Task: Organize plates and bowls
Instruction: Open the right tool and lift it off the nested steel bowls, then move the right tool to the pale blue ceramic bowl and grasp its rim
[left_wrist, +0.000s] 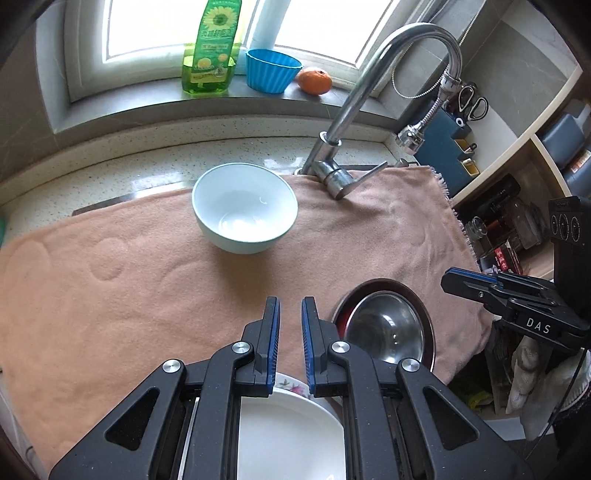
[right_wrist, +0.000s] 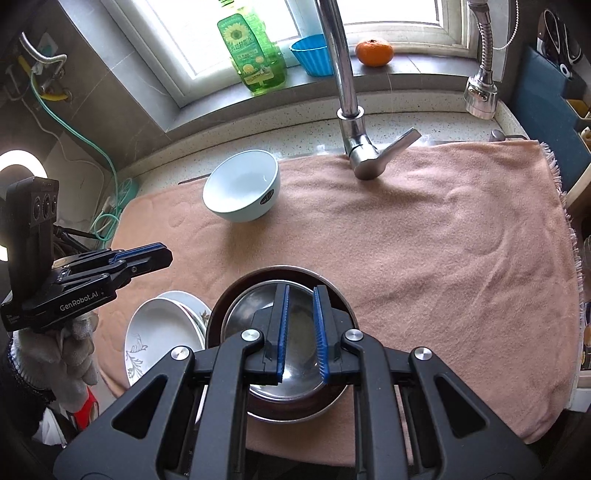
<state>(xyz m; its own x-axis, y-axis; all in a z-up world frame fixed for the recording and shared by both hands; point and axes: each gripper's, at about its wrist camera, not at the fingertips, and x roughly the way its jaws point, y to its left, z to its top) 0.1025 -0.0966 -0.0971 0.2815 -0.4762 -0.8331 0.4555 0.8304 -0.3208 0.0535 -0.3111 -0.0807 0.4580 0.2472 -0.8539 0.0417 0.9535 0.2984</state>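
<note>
A white bowl (left_wrist: 245, 208) stands upright on the peach towel (left_wrist: 129, 280), also in the right wrist view (right_wrist: 242, 185). A steel bowl (left_wrist: 386, 328) sits nested in a dark bowl (left_wrist: 428, 314) near the towel's front; in the right wrist view the steel bowl (right_wrist: 243, 306) lies under my right gripper (right_wrist: 302, 291). White plates (right_wrist: 159, 332) are stacked to its left, and show under my left gripper (left_wrist: 290, 302) as plates (left_wrist: 288, 424). Both grippers are open a little and empty, held above the dishes.
A chrome faucet (left_wrist: 369, 92) rises at the towel's back edge, its handle (right_wrist: 402, 142) pointing right. A green soap bottle (left_wrist: 212, 48), blue cup (left_wrist: 271, 70) and orange (left_wrist: 314, 80) stand on the windowsill. Shelves with jars (left_wrist: 517, 214) stand at the right.
</note>
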